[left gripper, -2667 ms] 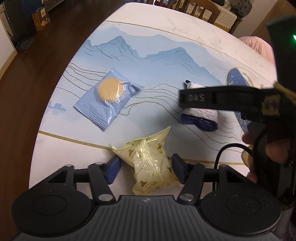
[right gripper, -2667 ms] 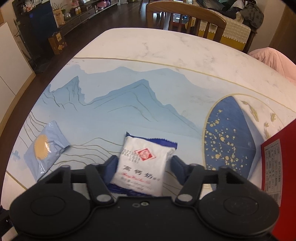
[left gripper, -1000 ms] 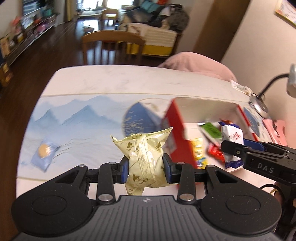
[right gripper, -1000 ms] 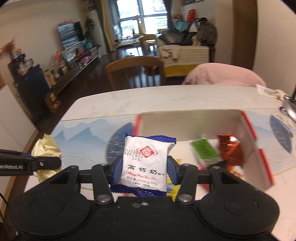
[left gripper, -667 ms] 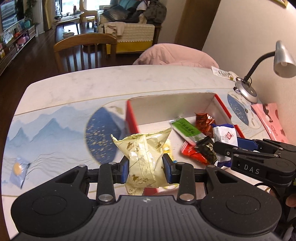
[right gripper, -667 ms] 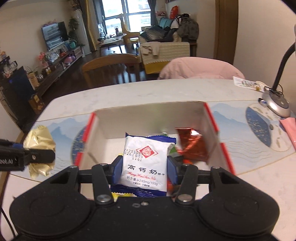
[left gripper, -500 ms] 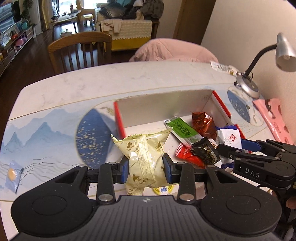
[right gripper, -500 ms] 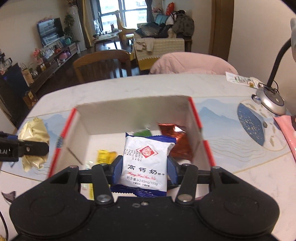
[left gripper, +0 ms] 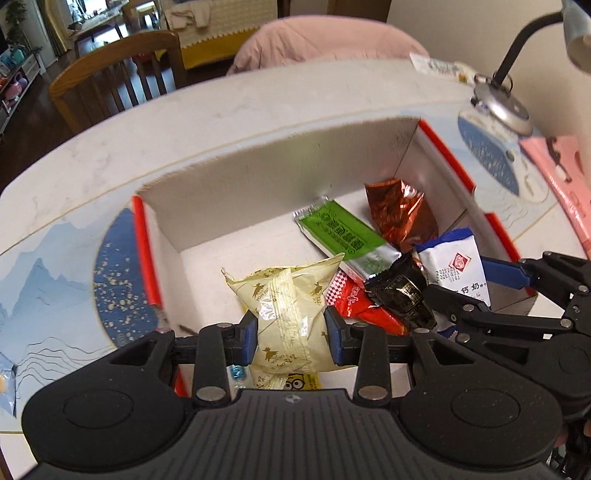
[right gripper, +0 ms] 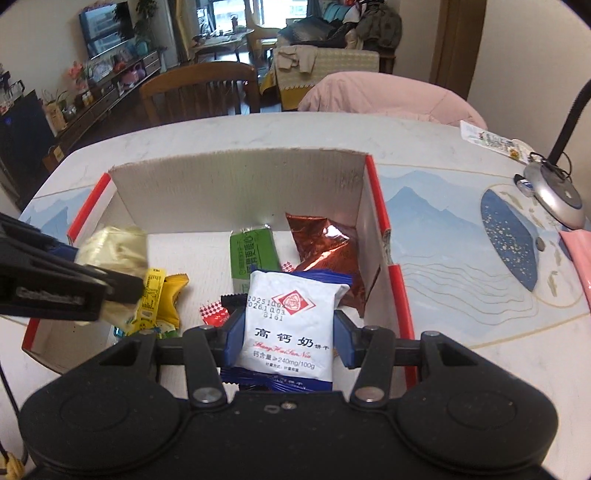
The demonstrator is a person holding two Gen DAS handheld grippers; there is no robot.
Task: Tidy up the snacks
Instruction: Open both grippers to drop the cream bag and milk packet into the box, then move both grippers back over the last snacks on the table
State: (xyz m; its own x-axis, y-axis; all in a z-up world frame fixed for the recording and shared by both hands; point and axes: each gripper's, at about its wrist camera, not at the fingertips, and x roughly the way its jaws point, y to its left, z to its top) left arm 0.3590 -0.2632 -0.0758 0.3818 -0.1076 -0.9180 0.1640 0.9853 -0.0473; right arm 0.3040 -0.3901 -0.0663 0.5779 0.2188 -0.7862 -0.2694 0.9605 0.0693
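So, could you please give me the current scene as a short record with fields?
left gripper: shut on pale yellow snack packet, held over the box
right gripper: shut on white and blue biscuit packet, held over the box
box: open, red-edged, on the table
inside box: green bar, copper foil packet, yellow packet
nearby: desk lamp base

A wooden chair (right gripper: 201, 90) stands behind the pale marble bench (right gripper: 236, 134) — beside it a pink cushion (right gripper: 388, 98). Farther back are a television (right gripper: 105, 31), a dark floor and a bright window.
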